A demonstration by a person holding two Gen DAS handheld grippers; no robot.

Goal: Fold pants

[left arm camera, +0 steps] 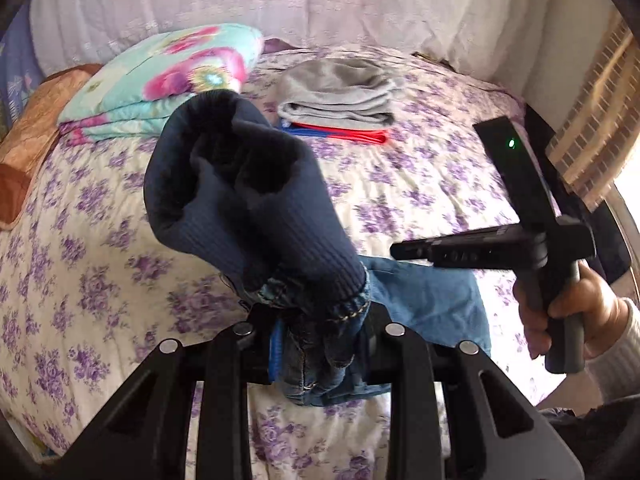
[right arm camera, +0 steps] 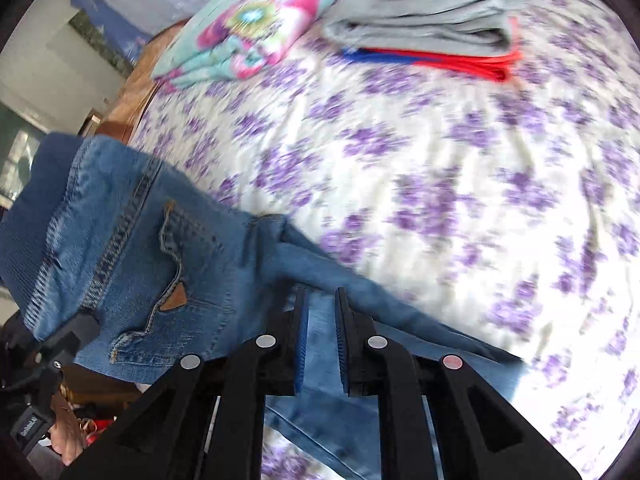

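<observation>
Left tool is pinching the pants at the denim edge just below the dark ribbed waistband; the bunched cloth fills the gap between the fingers. The waistband stands up in front of the lens, rolled open like a cuff, blocking much of the bed behind it.

A lighter blue stretch of the pants trails off to the right, toward my right hand and its tool handle.

Right tool is spread, blue pads facing each other across a clear gap. It sits over a pants leg; denim shows between the fingers, but I cannot tell whether the pads touch it. The seat with its back pocket and tan leather tab lies to the left of this tool, lifted off the bed. The leg runs down and right under the tool onto the floral bedspread.

Far side of bed: folded grey garment stacked on a red-and-blue one, well apart from the pants. Floral quilt folded to its left.
</observation>
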